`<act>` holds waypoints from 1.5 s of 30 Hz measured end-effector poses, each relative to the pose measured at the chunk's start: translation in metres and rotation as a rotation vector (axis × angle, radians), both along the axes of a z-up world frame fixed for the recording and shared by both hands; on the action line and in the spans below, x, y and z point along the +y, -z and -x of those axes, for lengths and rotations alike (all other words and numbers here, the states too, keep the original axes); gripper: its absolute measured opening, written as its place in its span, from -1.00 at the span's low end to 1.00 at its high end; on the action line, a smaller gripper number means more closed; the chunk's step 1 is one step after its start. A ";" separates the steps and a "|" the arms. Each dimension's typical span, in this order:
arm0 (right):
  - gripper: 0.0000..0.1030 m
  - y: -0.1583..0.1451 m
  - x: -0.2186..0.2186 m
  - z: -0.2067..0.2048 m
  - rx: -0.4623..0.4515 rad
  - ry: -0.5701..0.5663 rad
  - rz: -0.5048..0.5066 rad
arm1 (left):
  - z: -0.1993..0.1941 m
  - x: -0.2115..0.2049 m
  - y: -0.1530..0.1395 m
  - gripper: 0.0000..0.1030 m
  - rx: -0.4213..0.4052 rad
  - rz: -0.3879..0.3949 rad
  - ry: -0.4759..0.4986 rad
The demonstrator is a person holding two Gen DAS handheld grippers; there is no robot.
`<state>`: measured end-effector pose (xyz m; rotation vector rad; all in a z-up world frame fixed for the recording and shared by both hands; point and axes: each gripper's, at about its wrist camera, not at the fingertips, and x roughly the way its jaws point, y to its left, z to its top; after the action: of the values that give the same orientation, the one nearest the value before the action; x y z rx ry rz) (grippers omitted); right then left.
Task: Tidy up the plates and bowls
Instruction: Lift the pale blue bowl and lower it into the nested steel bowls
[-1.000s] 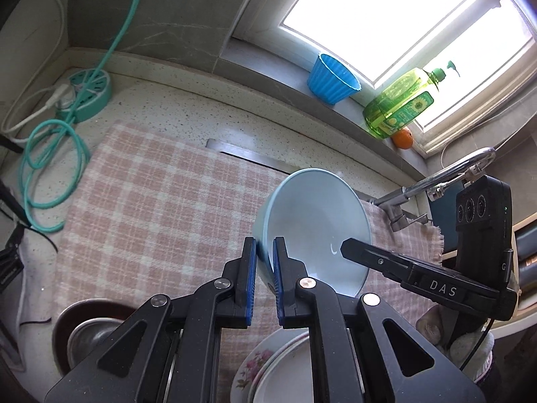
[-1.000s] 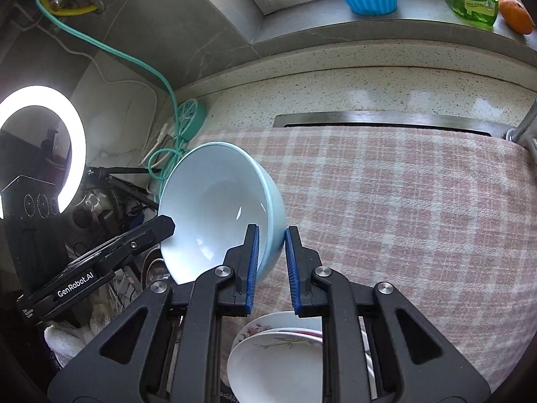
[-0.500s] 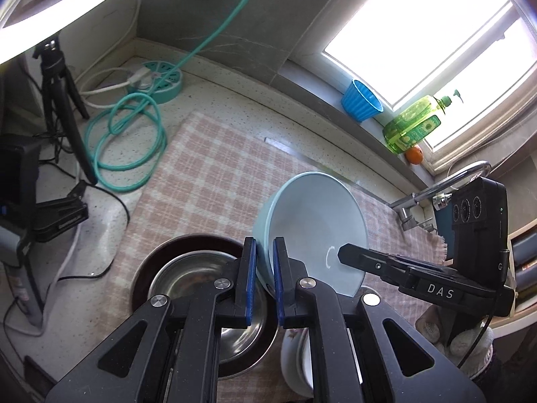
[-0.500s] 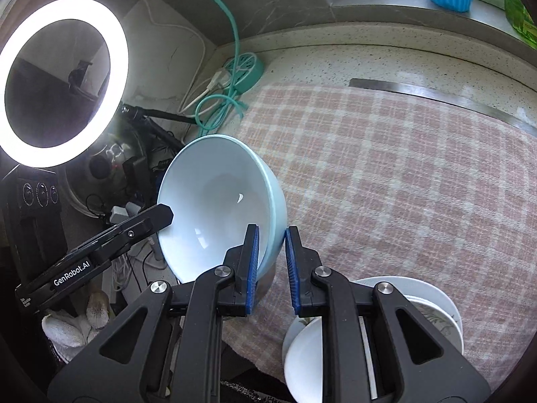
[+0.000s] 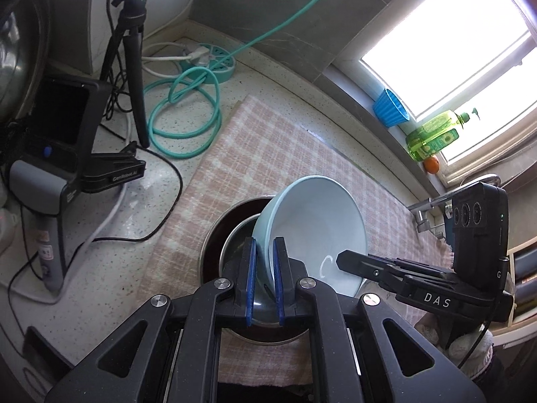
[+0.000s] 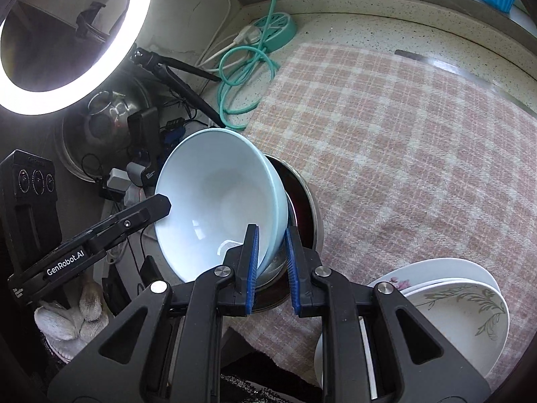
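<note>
- Pale-blue bowl (image 5: pixel 312 228), tilted, hangs just above 2 nested dishes: steel bowl (image 5: pixel 238 245) inside dark bowl (image 5: pixel 214 231) on checked cloth (image 6: pixel 402 154).
- Left gripper (image 5: pixel 265 282) and right gripper (image 6: pixel 271 265) each pinch its rim.
- Plates (image 6: pixel 463 309) stacked nearby.

Bright window (image 5: pixel 446 50) above speckled counter (image 5: pixel 110 268), grey wall (image 5: pixel 268 10).

We hold our left tool (image 5: pixel 265 262) with its two blue pads nearly closed, leaving only a narrow gap, and it points forward and down. Our right tool (image 6: pixel 271 252) has the same pose, its pads set slightly wider. Each tool shows in the other's view, coming in from the opposite side, both tilted inward.
</note>
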<state>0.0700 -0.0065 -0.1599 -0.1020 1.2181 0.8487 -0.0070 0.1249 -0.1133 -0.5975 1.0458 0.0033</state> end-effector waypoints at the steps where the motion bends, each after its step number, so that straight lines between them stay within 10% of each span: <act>1: -0.68 0.002 0.001 0.001 0.002 -0.002 0.004 | 0.002 0.001 0.002 -0.84 0.004 0.002 -0.002; 45: -0.57 0.009 0.017 0.016 -0.102 -0.050 0.117 | 0.013 0.003 0.024 -0.84 0.071 0.018 0.020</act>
<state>0.0536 0.0102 -0.1685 -0.2680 1.1723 0.8055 -0.0200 0.1277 -0.1377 -0.6068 1.1214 -0.0019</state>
